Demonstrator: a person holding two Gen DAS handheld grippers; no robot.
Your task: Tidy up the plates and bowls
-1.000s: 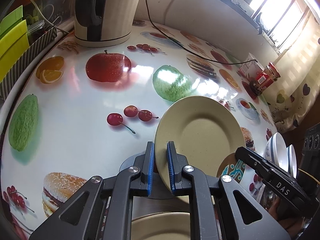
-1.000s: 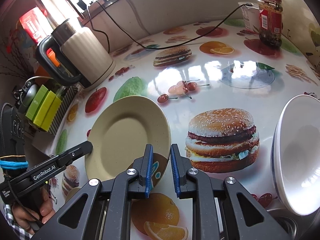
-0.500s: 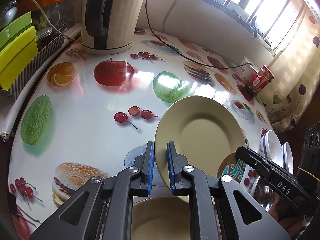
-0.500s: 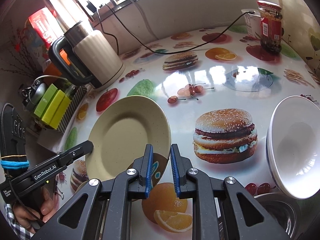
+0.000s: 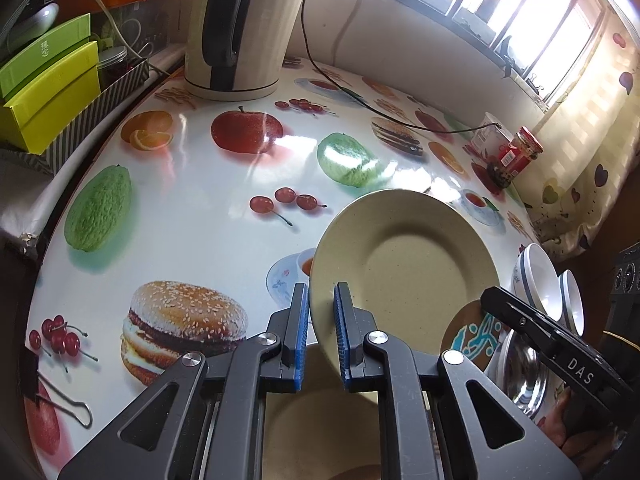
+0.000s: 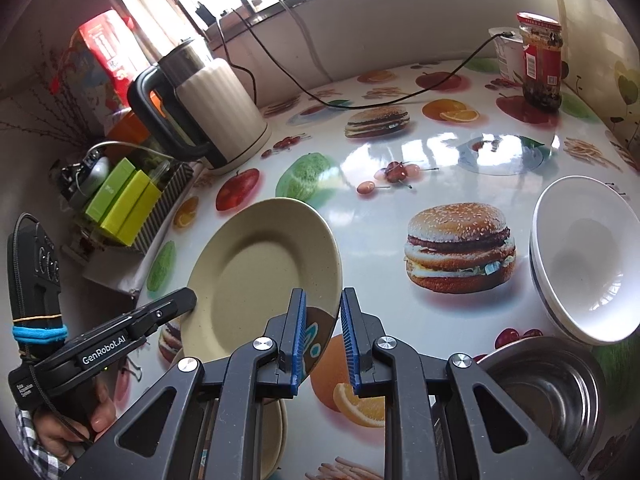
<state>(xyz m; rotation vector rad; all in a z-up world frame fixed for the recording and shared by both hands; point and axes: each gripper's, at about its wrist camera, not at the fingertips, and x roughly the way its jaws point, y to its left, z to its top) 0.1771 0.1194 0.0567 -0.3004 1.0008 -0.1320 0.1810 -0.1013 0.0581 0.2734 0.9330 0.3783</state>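
My left gripper [image 5: 321, 336] is shut on the rim of a beige plate [image 5: 404, 268] and holds it tilted above the table; the plate also shows in the right wrist view [image 6: 256, 276]. My right gripper [image 6: 323, 338] holds a small brown plate with a teal pattern [image 6: 316, 340] by its rim, right behind the beige plate; it shows in the left wrist view [image 5: 470, 334] too. Another beige plate [image 5: 320, 424] lies below the left gripper. White bowls [image 6: 584, 260] are stacked at the right, a steel bowl [image 6: 548, 392] in front of them.
A cream kettle [image 6: 212, 104] with its cable stands at the back. Green boxes [image 5: 48, 88] sit in a striped tray at the left. A red-lidded jar [image 6: 540, 60] and a white cup stand at the far right. The tablecloth [image 6: 460, 184] is printed with fruit and burgers.
Both grippers have drawn back and risen together with their plates; the kettle and table now look farther off. The grips have not changed.
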